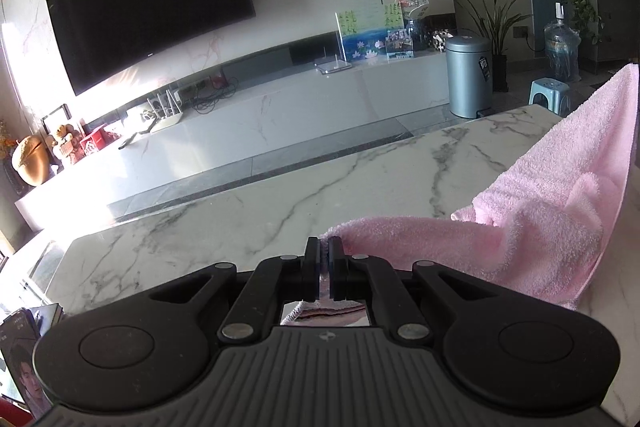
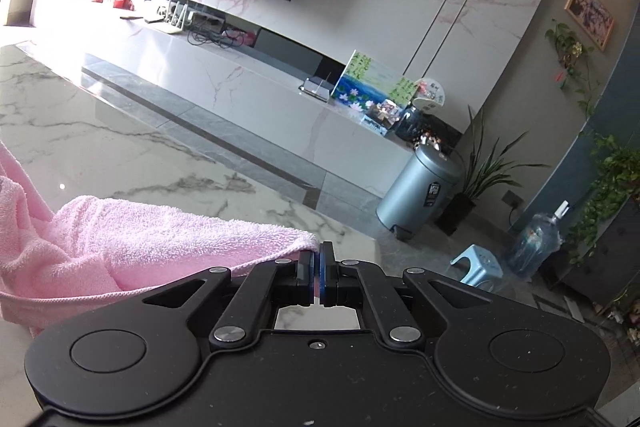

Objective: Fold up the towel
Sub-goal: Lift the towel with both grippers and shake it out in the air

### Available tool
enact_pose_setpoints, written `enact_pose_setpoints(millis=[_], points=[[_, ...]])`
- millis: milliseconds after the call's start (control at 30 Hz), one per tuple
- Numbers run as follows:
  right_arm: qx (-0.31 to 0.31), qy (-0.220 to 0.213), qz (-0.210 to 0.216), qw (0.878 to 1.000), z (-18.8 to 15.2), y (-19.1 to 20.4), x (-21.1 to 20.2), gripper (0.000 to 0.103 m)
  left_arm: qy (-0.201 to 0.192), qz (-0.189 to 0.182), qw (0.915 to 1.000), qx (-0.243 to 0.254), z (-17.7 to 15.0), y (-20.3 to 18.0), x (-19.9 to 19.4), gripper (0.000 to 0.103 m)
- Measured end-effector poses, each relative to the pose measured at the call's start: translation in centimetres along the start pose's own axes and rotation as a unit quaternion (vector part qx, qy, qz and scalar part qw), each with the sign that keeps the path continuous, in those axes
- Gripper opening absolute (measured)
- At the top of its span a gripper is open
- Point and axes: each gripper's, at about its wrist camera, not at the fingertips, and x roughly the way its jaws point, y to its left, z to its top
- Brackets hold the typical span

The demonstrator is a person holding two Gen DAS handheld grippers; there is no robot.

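A pink terry towel (image 1: 560, 195) is held up over the white marble table (image 1: 280, 195), sagging in folds between my two grippers. My left gripper (image 1: 325, 247) is shut on one towel corner, with the cloth running off to the right and upward. In the right wrist view the same pink towel (image 2: 140, 239) hangs to the left, and my right gripper (image 2: 319, 259) is shut on its other corner above the marble table (image 2: 120, 147) near the table's far right edge.
A long white TV cabinet (image 1: 260, 123) with a black TV (image 1: 152, 3) above it lies beyond the table. A grey bin (image 2: 420, 191), a blue stool (image 2: 478, 263), a water bottle (image 2: 536, 243) and potted plants stand on the floor at right.
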Motion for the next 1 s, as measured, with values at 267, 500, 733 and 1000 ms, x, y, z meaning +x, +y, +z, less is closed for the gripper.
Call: enact_pose_setpoints(millis=[267, 500, 733, 1000], points=[[0.019, -0.03, -0.035, 0.999, 2.3, -1.5, -3.7, 0.0, -0.045, 0.028, 0.9986, -0.004, 2.8, 1.5, -1.9, 0.003], [0.021, -0.04, -0.055, 0.997, 3.5, -2.4, -4.9, 0.0, -0.076, 0.05, 0.9959, 0.007, 5.4, 2.7, -2.7, 0.003], [0.021, -0.044, -0.075, 0.996, 5.2, -3.1, -3.7, 0.0, -0.092, 0.071, 0.9929, 0.027, 8.1, 3.2, -1.8, 0.003], [0.04, -0.049, -0.101, 0.993, 6.9, -4.5, -1.0, 0.0, -0.116, 0.096, 0.9874, 0.049, 12.0, 4.1, 0.1, 0.003]])
